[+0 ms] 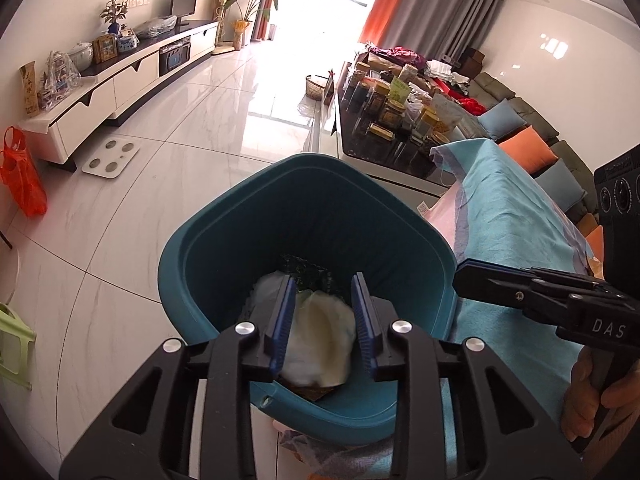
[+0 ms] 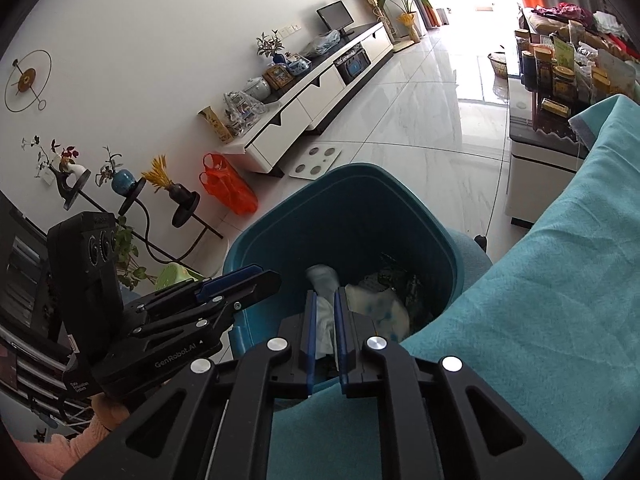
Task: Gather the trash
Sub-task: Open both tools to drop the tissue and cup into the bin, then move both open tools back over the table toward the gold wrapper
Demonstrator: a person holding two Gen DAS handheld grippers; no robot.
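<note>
Both claws hang over the teal plastic bin (image 1: 312,216). Left gripper (image 1: 325,314) is parted, crumpled white tissue (image 1: 320,340) loose between. Right gripper (image 2: 325,332) stands narrow around a white paper wad (image 2: 325,320). Looks featherlight and squishy, so pinch the bulk.

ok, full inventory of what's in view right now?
bin: one, teal, beside the cloth
tissue wads: at least two, white, inside the bin
wrapper: one, dark, beneath the wads
cloth: one, teal, draped at right
plastic bag: one, orange, floor by the TV cabinet
scale: one, white, floor by the cabinet
jars: many, brown, on the coffee table
left gripper: one, black, blue pads, over the bin
right gripper: one, same colours, over the bin rim
</note>
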